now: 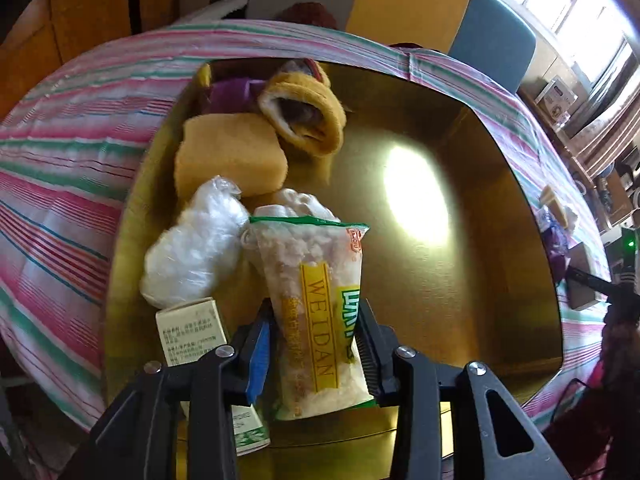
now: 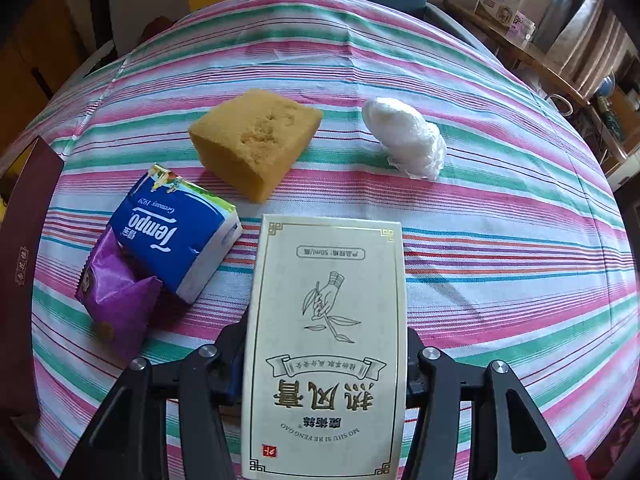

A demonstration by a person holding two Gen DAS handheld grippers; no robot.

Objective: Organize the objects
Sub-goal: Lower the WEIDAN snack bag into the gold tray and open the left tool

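Note:
My left gripper [image 1: 316,344] is shut on a clear snack packet [image 1: 316,312] marked WEIDAN and holds it over a gold tray [image 1: 460,288]. In the tray lie a yellow sponge [image 1: 228,160], a white plastic bundle [image 1: 192,252], a small white box [image 1: 192,332] and a plush toy [image 1: 304,116]. My right gripper [image 2: 326,364] is shut on a cream box [image 2: 326,344] with gold print, above the striped tablecloth [image 2: 500,240]. On the cloth lie a yellow sponge [image 2: 256,136], a white plastic bundle [image 2: 408,136], a blue Tempo tissue pack [image 2: 176,232] and a purple packet [image 2: 116,292].
A dark red box edge [image 2: 24,264] stands at the left of the right wrist view. Chairs [image 1: 496,36] stand beyond the table's far edge. A shelf with boxes [image 2: 504,0] is at the far right. The tray's right half [image 1: 500,200] is bare.

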